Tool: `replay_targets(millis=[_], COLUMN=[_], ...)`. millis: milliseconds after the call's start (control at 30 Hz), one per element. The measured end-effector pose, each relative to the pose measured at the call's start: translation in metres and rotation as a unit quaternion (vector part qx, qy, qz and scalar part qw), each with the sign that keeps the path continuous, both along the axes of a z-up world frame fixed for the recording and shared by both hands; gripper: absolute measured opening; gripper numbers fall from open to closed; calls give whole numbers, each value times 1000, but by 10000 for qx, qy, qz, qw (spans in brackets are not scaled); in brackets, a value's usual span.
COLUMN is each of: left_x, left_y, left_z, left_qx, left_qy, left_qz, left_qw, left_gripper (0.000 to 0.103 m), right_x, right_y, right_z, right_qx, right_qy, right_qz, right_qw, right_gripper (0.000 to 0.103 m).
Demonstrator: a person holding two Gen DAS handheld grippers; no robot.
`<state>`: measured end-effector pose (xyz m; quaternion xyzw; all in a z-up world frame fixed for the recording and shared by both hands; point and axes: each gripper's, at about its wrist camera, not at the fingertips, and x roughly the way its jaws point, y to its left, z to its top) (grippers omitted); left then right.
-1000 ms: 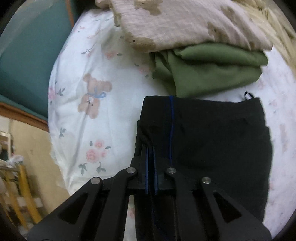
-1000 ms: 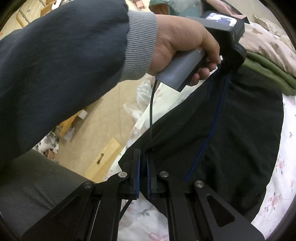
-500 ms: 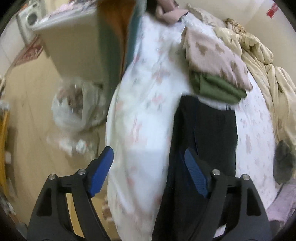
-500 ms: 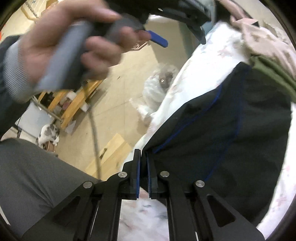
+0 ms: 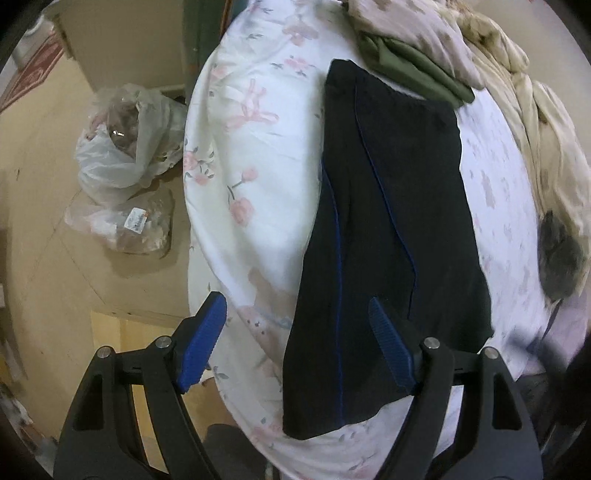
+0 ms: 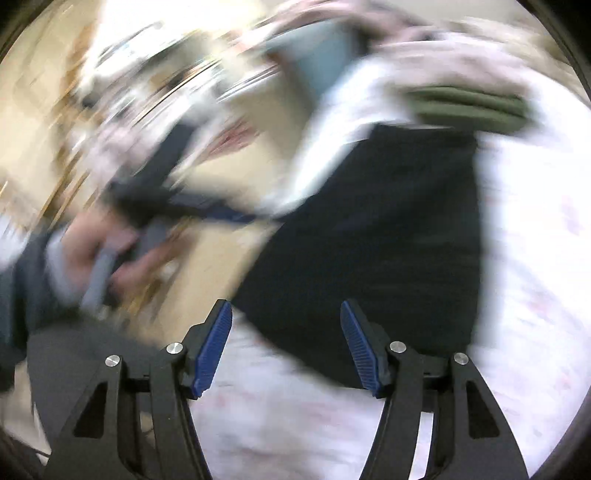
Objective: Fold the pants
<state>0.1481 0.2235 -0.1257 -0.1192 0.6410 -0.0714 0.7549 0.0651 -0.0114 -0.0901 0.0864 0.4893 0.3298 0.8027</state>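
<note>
Lying across a white bed sheet with pink flowers [image 5: 255,155]: long black pants with thin blue side stripes [image 5: 391,221], flat and folded lengthwise, reaching from the middle of the bed down to its near edge. Touching the far end of the pants: a folded green cloth [image 5: 417,70] with a pale pink teddy-bear blanket [image 5: 417,33] lying on top.

Showing only in the left wrist view: a wooden floor [image 5: 40,236] beside the bed, two clear plastic bags of stuff [image 5: 122,147] sitting on it, and a crumpled cream quilt [image 5: 535,107] along the far side of the bed. Hanging above the near end of the pants: the left gripper [image 5: 297,341], fingers spread wide, pinching nothing.

Looking very blurry: the right wrist view. Opening up: the right gripper [image 6: 286,341], with nothing between its blue pads [image 6: 212,347], the pants lying just past them. Showing only here: a hand [image 6: 99,251] gripping a grey handle, off to the left.
</note>
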Motion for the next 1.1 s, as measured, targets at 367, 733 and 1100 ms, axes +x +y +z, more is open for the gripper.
replay_targets(millis=[367,733,1100], left_x=[25,51,63], left_y=[-2,-8,-1], left_z=[15,13,9], left_qx=[291,387,212], left_qy=[-600,-684,-547], left_qz=[310,490,854], left_qw=[9973,9957,9946], left_gripper=[77,77,77], right_x=[45,35,62], right_y=[-96,-87,-99], right_z=[-52,-69,-25], right_qx=[113,-1016,-1058], right_qy=[1120,1264,899], right_qz=[-1416,-1196,-789], right_qw=[9835,9795,9872], right_gripper=[65,8,14])
